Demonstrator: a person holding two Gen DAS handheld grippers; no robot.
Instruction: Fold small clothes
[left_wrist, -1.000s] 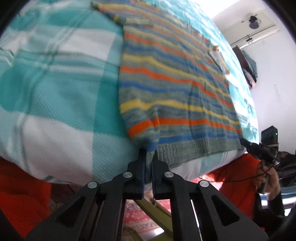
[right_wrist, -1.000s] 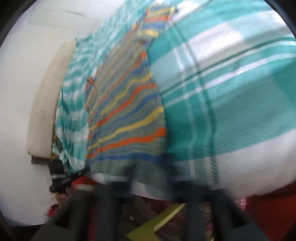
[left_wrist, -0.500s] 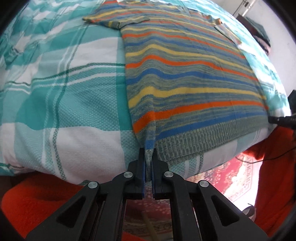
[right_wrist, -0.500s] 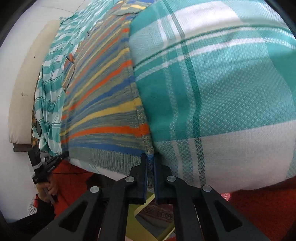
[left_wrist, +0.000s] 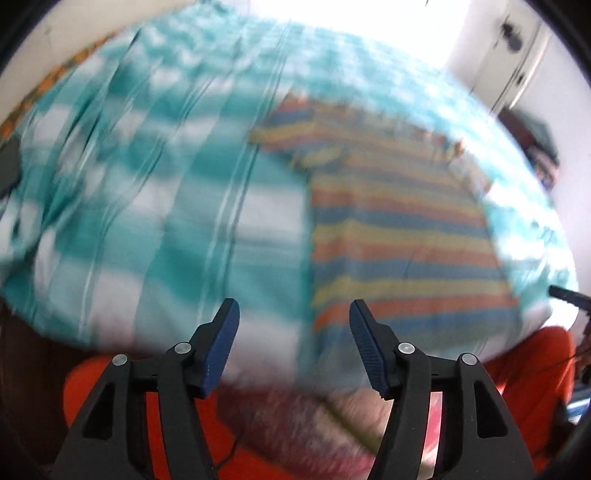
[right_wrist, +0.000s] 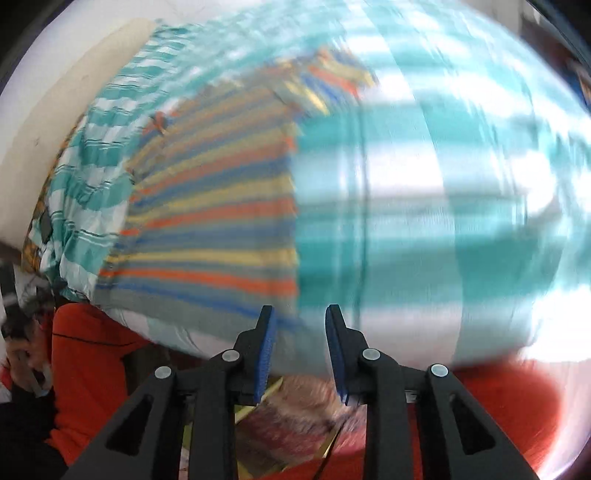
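A small knitted sweater (left_wrist: 402, 236) with orange, yellow and blue stripes lies spread flat on the bed, its hem at the near edge. In the left wrist view it lies right of centre; my left gripper (left_wrist: 291, 325) hangs above the bed's near edge, its jaws opening wide with nothing between them. The right wrist view shows the same sweater (right_wrist: 218, 221) on the left. My right gripper (right_wrist: 301, 332) is just right of the hem corner, jaws opening a little, nothing pinched. Both views are motion-blurred.
The bed carries a teal and white checked cover (left_wrist: 155, 206). An orange sleeve or garment of a person (right_wrist: 92, 369) shows below the bed edge. A patterned rug (left_wrist: 295, 424) lies on the floor below. A white wall (right_wrist: 55, 92) stands at the left.
Both grippers were shut on the sweater's hem corners; now both have let go and lifted away from the bed edge. The sweater stays flat on the cover.
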